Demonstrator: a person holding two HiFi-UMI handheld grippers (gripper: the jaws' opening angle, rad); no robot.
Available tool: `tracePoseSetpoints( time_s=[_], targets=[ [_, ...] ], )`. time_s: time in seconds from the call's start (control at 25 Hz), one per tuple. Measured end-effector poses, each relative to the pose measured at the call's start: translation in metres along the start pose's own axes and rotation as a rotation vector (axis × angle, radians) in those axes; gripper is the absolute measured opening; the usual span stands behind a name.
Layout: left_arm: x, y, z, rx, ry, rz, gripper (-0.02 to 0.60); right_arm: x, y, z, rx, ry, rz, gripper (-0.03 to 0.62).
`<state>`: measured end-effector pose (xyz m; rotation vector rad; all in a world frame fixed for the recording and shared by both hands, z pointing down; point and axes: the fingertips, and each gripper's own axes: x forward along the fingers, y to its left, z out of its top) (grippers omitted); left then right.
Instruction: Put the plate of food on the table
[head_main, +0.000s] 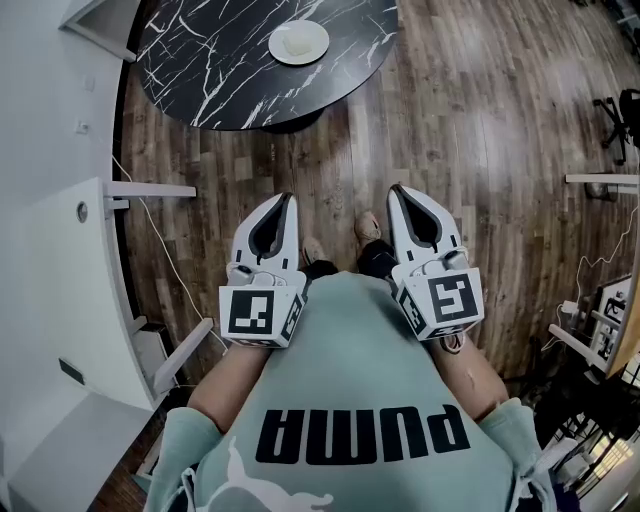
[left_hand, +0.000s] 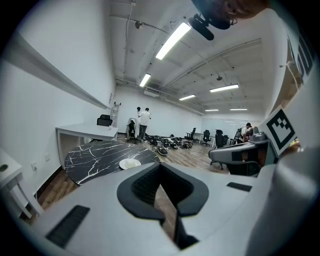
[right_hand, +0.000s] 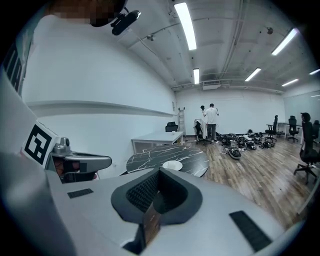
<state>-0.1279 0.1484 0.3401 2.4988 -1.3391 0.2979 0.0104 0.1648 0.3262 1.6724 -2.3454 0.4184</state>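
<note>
Two tongs, the left tongs (head_main: 287, 198) and right tongs (head_main: 397, 189), are closed empty; one plate (head_main: 299, 42) sits on one table (head_main: 200, 60).

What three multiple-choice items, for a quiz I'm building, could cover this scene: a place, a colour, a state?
1. Where is the plate?
A. On the dark table.
B. Under the table.
C. Between a gripper's jaws.

2. What colour is the plate?
A. Red.
B. White.
C. Black.

3. How do the jaws of the left gripper and right gripper stand?
A. Wide open.
B. Closed on the plate.
C. Closed, empty.

Answers: A, it sits on the tabletop; B, white against the dark top; C, both gripper views show jaws together, nothing between.
</note>
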Motion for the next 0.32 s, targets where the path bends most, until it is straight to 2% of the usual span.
tracePoseSetpoints(
  time_s=[0.32],
  targets=[
    [0.0022,-0.0025,0.0049,0.002,-0.007,0.004,0.008,0.0016,-0.0042,0.0038,-0.011,0.001,0.004,0.008]
  ],
)
